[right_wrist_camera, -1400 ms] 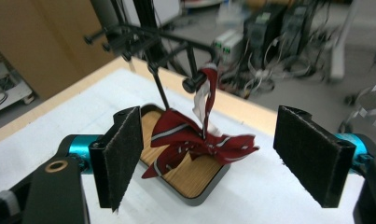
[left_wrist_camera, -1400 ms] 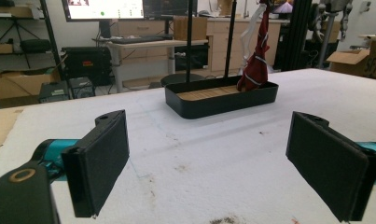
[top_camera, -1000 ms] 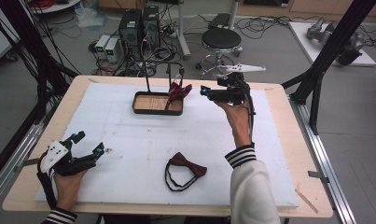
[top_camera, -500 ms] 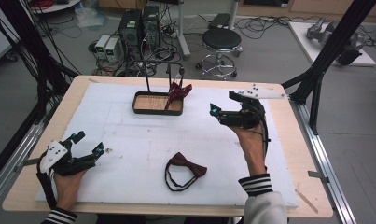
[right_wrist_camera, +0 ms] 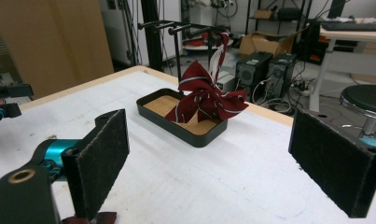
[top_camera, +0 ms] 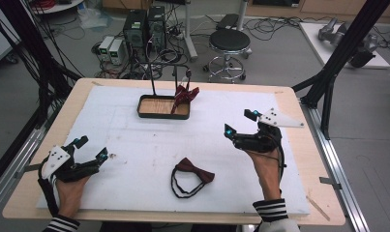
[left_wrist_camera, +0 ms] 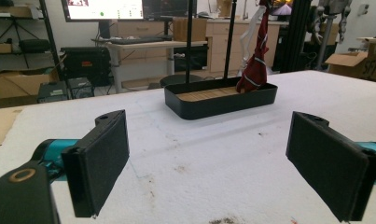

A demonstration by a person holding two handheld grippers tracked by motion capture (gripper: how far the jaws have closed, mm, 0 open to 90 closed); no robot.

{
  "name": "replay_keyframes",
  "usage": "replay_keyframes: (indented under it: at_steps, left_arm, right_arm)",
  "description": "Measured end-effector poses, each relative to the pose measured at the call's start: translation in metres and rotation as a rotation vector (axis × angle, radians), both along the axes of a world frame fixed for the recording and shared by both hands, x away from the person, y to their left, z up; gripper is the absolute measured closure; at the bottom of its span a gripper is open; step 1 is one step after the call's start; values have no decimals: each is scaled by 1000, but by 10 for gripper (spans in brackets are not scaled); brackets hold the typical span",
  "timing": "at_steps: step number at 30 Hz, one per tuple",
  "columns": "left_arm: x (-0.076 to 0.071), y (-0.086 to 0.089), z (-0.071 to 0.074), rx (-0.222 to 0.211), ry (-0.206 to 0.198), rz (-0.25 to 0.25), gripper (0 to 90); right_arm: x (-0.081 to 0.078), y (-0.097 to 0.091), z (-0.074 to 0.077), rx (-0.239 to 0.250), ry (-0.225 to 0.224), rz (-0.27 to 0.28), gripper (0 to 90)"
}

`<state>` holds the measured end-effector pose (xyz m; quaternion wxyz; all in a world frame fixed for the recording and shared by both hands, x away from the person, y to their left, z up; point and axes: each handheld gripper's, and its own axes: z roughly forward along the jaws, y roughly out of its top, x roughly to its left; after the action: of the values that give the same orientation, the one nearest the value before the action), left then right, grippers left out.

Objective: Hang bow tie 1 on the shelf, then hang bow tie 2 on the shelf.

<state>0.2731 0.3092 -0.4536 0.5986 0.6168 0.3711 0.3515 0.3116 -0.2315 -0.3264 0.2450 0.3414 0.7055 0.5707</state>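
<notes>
Right gripper point(top_camera: 241, 123) has pulled back to frame right, jaws just opened wide, empty; striped maroon bow tie point(top_camera: 185, 94) hangs on black rack point(top_camera: 175, 72). Plain one point(top_camera: 195, 171) next.

A pale wooden bench point(top_camera: 299, 145) under a white sheet point(top_camera: 134, 145) stands on a grey floor point(top_camera: 367, 125), with black frame posts point(top_camera: 345, 53) at its far corners. Beyond the far edge are a round black stool point(top_camera: 230, 41), two computer towers point(top_camera: 145, 26) and loose cables point(top_camera: 275, 24). The left gripper view shows a monitor point(left_wrist_camera: 101, 8) on a desk point(left_wrist_camera: 148, 44) and wooden cabinets point(left_wrist_camera: 223, 42) along the far wall.
</notes>
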Motion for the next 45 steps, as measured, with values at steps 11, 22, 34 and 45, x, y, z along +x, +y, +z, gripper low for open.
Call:
replay_keyframes:
  at_steps: [11, 22, 34, 45]
  left_arm:
    - [0, -1, 0, 5, -2, 2, 135]
    - [0, -1, 0, 4, -4, 3, 135]
    - [-1, -1, 0, 10, -15, 7, 135]
    - [-1, -1, 0, 9, -11, 8, 135]
  right_arm:
    - [-17, -8, -21, 13, -42, 1, 114]
    - [-25, -10, -35, 15, -27, -18, 115]
    - [-26, -8, -39, -4, -19, -1, 115]
    - [-29, -10, -38, -16, -12, 8, 114]
